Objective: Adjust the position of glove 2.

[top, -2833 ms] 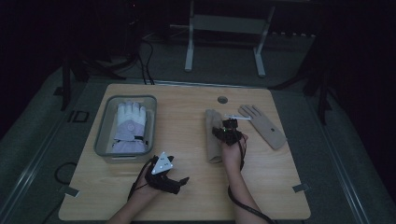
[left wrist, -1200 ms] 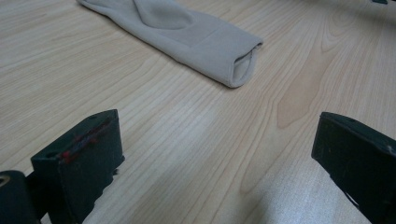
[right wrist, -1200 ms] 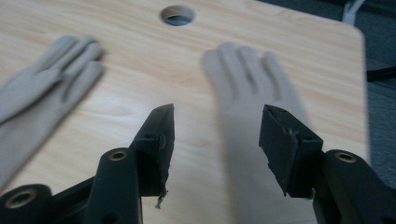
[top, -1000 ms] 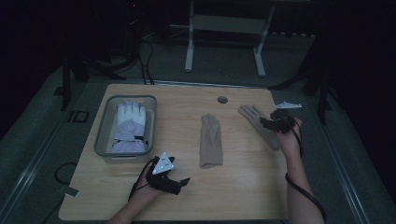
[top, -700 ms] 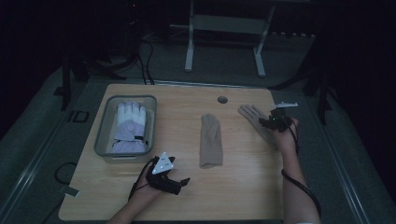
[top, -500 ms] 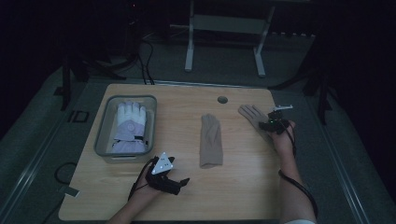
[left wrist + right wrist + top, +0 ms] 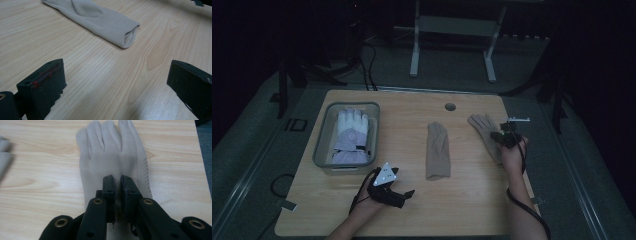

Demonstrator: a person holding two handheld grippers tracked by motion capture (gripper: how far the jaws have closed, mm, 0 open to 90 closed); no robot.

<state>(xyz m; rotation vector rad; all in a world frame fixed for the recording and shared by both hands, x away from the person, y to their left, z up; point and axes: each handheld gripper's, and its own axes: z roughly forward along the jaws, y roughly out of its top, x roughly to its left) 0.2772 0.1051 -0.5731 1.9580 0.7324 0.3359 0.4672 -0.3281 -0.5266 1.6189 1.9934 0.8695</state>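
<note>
Wide-open tool (image 7: 117, 90) — folded beige glove (image 7: 100, 20) beyond

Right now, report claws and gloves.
Right claw pinched shut on the flat beige glove. Left claw open, resting near the folded beige glove. White glove in the bin.

Both grippers black. Left gripper (image 7: 404, 196): grey three-cornered plate on top, red marks on one jaw pad, black cable trailing. Right gripper (image 7: 118, 187): brass-ringed screw holes on its linkage arms, black cable along bare forearm.
</note>
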